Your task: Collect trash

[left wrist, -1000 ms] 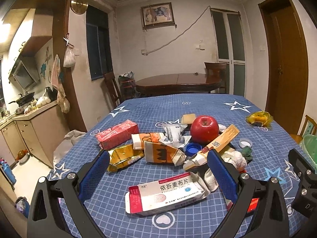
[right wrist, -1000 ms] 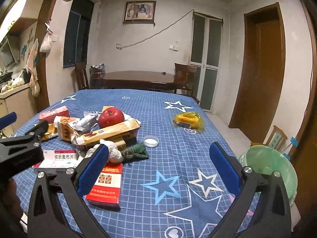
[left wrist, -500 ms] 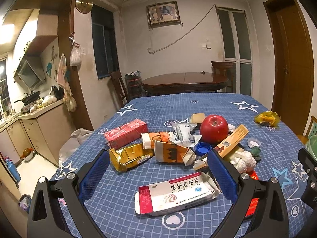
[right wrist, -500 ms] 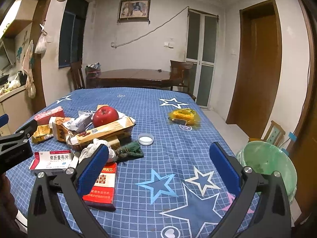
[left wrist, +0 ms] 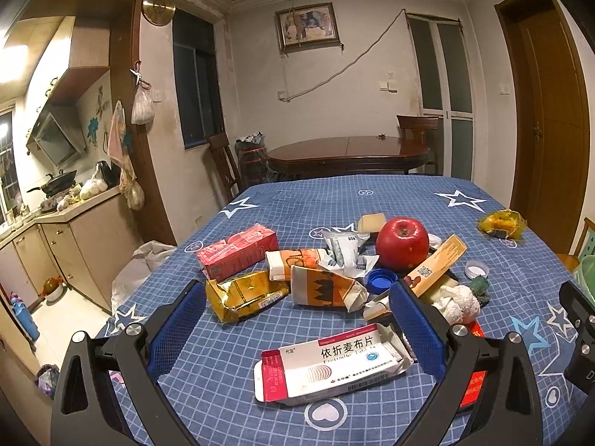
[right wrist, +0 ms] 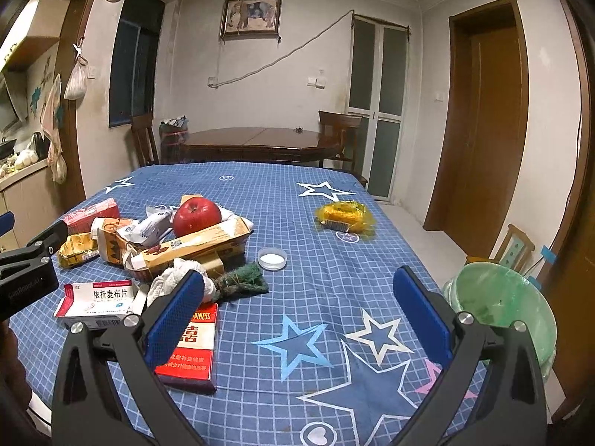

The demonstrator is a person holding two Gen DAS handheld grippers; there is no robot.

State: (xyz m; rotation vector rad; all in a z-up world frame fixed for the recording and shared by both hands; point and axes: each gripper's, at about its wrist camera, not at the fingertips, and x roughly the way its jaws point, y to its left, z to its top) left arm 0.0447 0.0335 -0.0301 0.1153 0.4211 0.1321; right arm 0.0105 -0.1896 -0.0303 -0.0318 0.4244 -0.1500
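Left gripper [left wrist: 297, 325]: one, blue pads spread wide, holding nothing, hovering over the near edge of the table.
Right gripper [right wrist: 299, 308]: one, pads spread wide and empty, above bare tablecloth to the right of the apple.
Table [right wrist: 282, 193]: one, covered in a blue checked cloth printed with stars.
Apple [left wrist: 402, 243]: one, red, upright in the middle of the litter; landmark for the rest.
Medicine box [left wrist: 331, 366]: one, white and red, end flap open, nearest of all, in front of the apple and between the left gripper's pads in the left wrist view.
Red cigarette pack [right wrist: 191, 347]: one, flat, in front and right of the apple, partly hidden behind the right gripper's left pad.
White tissue wad [left wrist: 455, 303]: one, in front-right of the apple, touching a dark green scrap [right wrist: 241, 284].
Gold foil wrapper [left wrist: 245, 293]: one, crumpled, front-left of the apple.
Orange-and-white cartons [left wrist: 323, 286]: two, crushed, left of the apple.
Long orange box [right wrist: 193, 247]: one, leaning against the apple's front.
Blue bottle cap [left wrist: 381, 280]: one, just in front of the apple.
White lid [right wrist: 272, 258]: one, right of the apple, apart from the heap.
Red carton [left wrist: 238, 254]: one, far left of the apple.
Silver-white sachets [left wrist: 344, 247]: count unclear, just left of the apple.
Yellow wrapper [right wrist: 344, 215]: one, well right of the apple and beyond it.
Green-lined bin [right wrist: 498, 303]: one, off the table's right side.
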